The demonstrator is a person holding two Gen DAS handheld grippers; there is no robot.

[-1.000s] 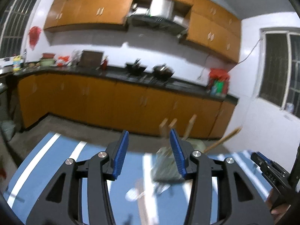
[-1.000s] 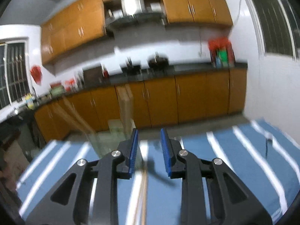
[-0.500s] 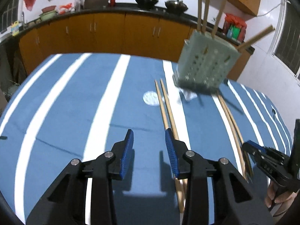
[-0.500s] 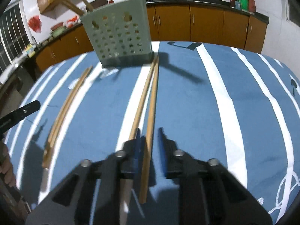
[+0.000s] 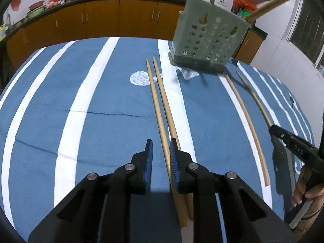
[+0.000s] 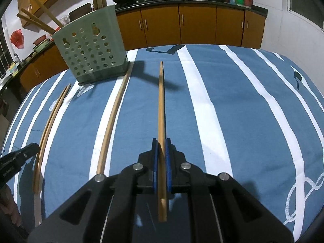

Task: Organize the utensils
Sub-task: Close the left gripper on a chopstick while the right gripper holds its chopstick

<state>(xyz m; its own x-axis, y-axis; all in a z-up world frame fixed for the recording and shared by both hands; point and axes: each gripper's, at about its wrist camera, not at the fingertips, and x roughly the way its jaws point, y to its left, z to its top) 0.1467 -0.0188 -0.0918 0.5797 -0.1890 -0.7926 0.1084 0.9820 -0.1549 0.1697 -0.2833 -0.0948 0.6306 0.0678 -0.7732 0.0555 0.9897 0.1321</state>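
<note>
Meanwhile the right gripper [image 6: 160,158] clamps one chopstick [image 6: 161,109] — raised off the striped table [image 6: 243,105]; the left gripper [image 5: 160,158], parted, straddles a chopstick pair [image 5: 160,101] near the perforated holder [image 5: 208,38].

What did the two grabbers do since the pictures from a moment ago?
Both came down toward the table. The right gripper shut its jaws on one chopstick. The left gripper moved over the left pair, jaws open around one stick. The holder stayed put.
</note>
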